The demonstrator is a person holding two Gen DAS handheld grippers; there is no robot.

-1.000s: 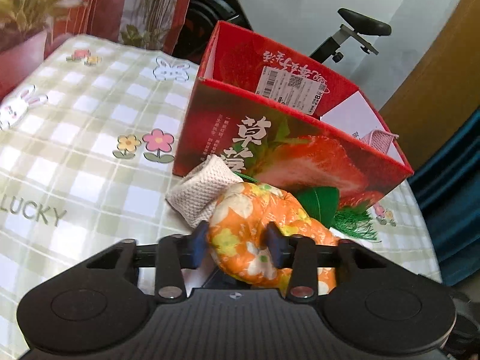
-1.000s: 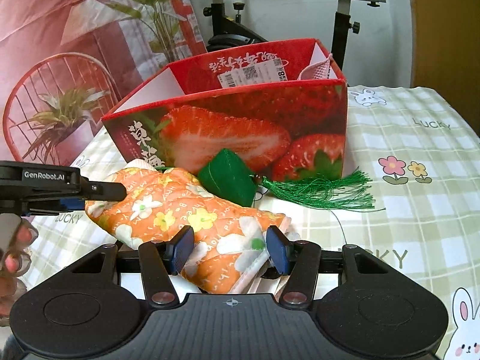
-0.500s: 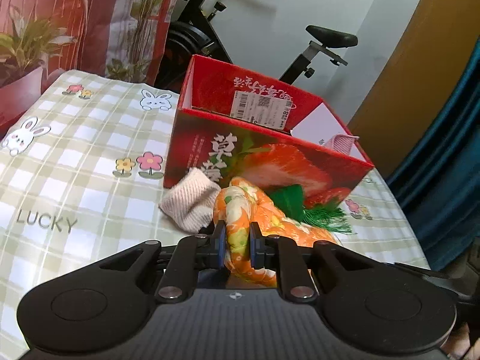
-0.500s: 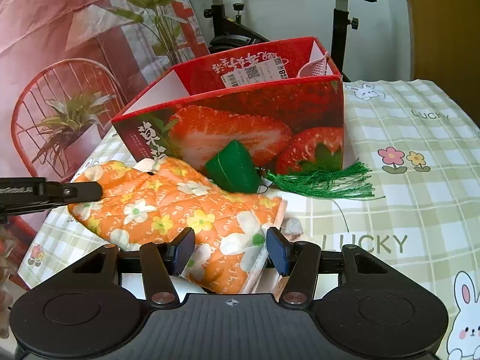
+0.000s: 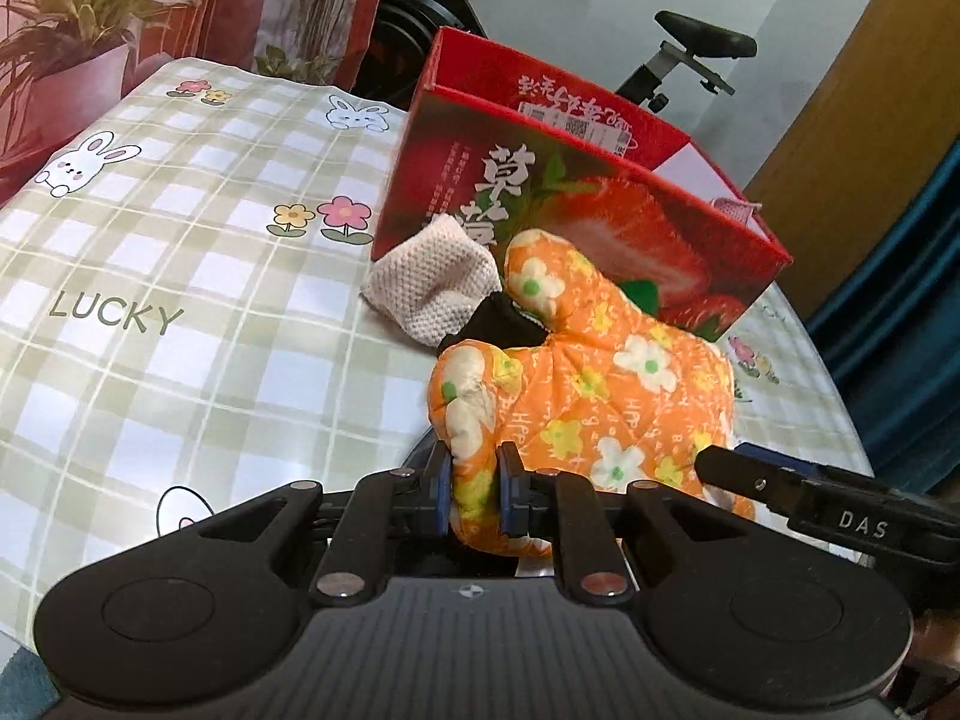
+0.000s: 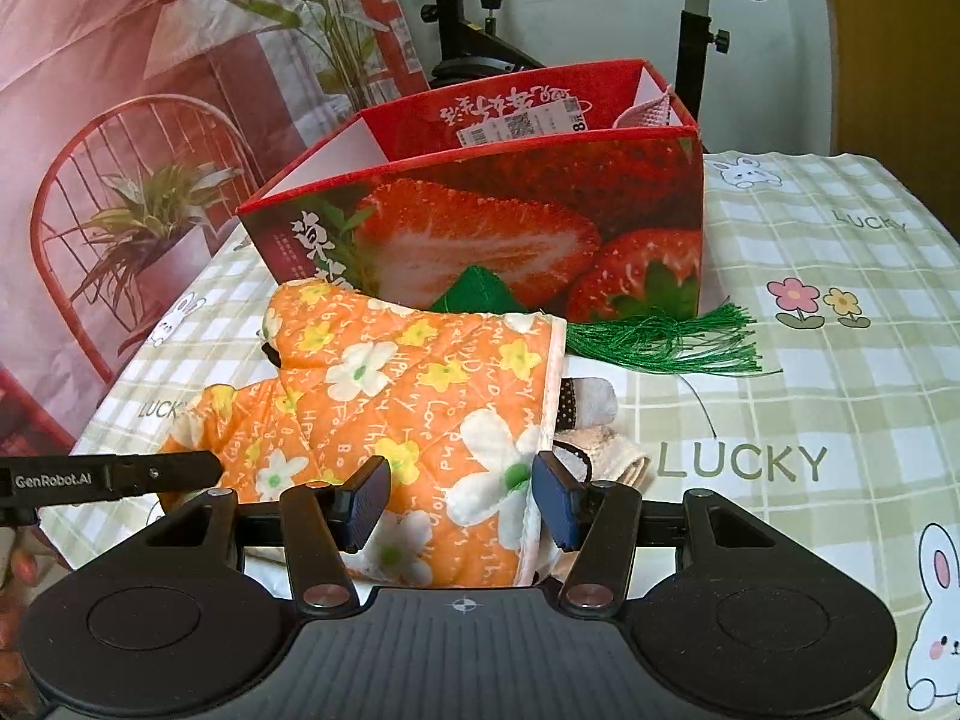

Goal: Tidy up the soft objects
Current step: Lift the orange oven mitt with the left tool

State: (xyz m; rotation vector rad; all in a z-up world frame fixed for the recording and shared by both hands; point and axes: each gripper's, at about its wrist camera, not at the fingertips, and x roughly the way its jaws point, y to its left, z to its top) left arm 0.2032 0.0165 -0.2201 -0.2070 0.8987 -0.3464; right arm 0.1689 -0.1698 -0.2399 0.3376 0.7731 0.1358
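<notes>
Left claw (image 5: 474,495): jaws have just been closing and are now clamped on a pinched fold at the near edge of the orange floral oven mitt (image 5: 588,396). Fabric bulges above and below the blue pads; the grip is firm.

Right claw (image 6: 459,507): jaws stand about half spread, one on each side of the mitt's cuff end (image 6: 420,414). Cannot tell from either view whether the pads actually press on the quilted fabric or merely flank it.

Oven mitt: stretched out between the two claws, over the table (image 5: 180,312), directly in front of the red strawberry box (image 5: 576,216). Its thumb lobe points toward the box. Whether the mitt's middle rests on the cloth or is lifted clear cannot be judged.

Other soft items:
- Beige knitted cloth (image 5: 432,288) lies on the table, touching the box's front corner and just beside the mitt's far end.
- Green pouch with tassel (image 6: 660,339) lies against the box front; the mitt partly covers it in the right wrist view.
- A small pale bundle with a dark dotted band (image 6: 588,405) shows under the mitt's cuff edge.
- A pink knitted piece (image 6: 651,114) pokes above the box rim, inside the box.

Table covered with a green checked cloth printed with rabbits, flowers and "LUCKY".
</notes>
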